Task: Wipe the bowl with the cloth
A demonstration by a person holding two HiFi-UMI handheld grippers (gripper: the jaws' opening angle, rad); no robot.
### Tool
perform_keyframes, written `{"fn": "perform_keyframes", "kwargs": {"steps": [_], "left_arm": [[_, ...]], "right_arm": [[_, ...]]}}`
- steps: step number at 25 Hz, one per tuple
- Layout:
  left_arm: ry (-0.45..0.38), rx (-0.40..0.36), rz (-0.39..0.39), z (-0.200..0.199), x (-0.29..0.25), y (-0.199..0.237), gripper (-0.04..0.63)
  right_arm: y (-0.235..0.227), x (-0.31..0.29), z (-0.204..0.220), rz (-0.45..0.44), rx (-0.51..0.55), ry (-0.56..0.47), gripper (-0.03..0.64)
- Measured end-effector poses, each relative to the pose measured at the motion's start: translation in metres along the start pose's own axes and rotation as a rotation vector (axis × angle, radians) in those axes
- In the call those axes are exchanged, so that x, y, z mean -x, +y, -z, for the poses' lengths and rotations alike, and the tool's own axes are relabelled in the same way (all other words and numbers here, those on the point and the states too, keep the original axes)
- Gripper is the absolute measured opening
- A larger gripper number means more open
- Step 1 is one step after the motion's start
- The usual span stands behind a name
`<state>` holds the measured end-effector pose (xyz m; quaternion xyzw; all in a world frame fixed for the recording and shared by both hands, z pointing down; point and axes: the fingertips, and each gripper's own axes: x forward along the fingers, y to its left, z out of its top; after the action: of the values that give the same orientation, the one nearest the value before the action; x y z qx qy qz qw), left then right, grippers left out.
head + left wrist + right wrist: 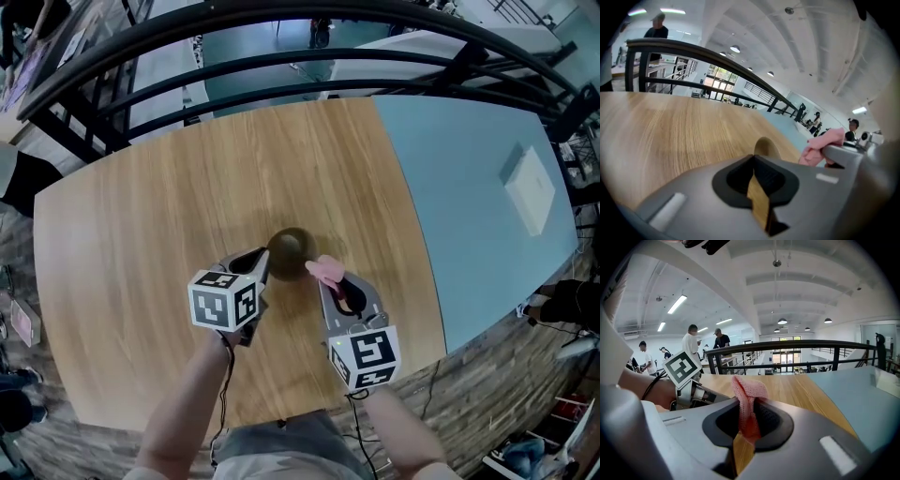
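Bowl: a small, dark olive bowl (289, 247) stands upright on the wooden desk (169, 197), near the middle and just ahead of both grippers.
Left gripper: the left gripper (757, 187) is clenched. Its jaws meet on the bowl's near-left edge, and in the left gripper view the rim rises straight out of the line where they close, so it appears to pinch the rim and steady the bowl.
Cloth: the pink cloth (745, 399) is bunched into a small wad, with a tuft poking up past the jaw tips.
Right gripper: the right gripper (330, 283) is grasping the cloth, jaws closed on its folds. It sits just to the right of the bowl.
Cloth to bowl: in the head view the wad lies right beside the bowl's right rim. Whether it touches the rim cannot be told, and it is not down inside the bowl.
Done so far: the cloth is picked up and the bowl looks braced.
Left to do: judging from this, the wiping itself has barely begun, if at all. The wad has yet to go over the rim and sweep around the inside.
Watch for: the bowl is light and gripped only at one edge, so a hard push could tip it.
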<state>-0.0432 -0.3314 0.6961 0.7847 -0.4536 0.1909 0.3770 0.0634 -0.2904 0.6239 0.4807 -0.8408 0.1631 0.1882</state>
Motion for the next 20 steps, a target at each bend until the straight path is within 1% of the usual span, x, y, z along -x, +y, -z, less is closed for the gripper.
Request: {"fn": "perform_keyframes", "kwargs": {"steps": [3, 6, 8, 11, 14, 16, 18, 20], "left_arm": [[-0.011, -0.046, 0.018, -0.005, 0.02, -0.02, 0.005], [-0.049, -0.059, 0.046, -0.017, 0.044, -0.038, 0.005], [-0.081, -0.062, 0.054, -0.025, 0.065, -0.048, 0.005], [-0.139, -0.064, 0.066, -0.044, 0.1, -0.062, 0.005], [-0.192, -0.077, 0.078, -0.064, 0.137, -0.077, 0.005], [-0.218, -0.09, 0.082, -0.073, 0.162, -0.087, 0.005], [-0.247, -0.106, 0.084, -0.08, 0.186, -0.097, 0.005], [-0.274, -0.119, 0.085, -0.084, 0.21, -0.108, 0.005]], "right_arm": [[-0.001, 0.016, -0.01, 0.011, -0.004, -0.021, 0.043], [0.004, 0.032, -0.026, 0.013, -0.017, -0.054, 0.043], [0.013, 0.046, -0.039, -0.006, -0.052, -0.078, 0.043], [0.026, 0.073, -0.07, -0.023, -0.08, -0.133, 0.043], [0.033, 0.102, -0.107, -0.016, -0.068, -0.194, 0.043], [0.04, 0.122, -0.127, -0.002, -0.03, -0.22, 0.043], [0.047, 0.142, -0.145, 0.004, -0.004, -0.252, 0.043], [0.056, 0.164, -0.159, -0.003, -0.003, -0.284, 0.043]]}}
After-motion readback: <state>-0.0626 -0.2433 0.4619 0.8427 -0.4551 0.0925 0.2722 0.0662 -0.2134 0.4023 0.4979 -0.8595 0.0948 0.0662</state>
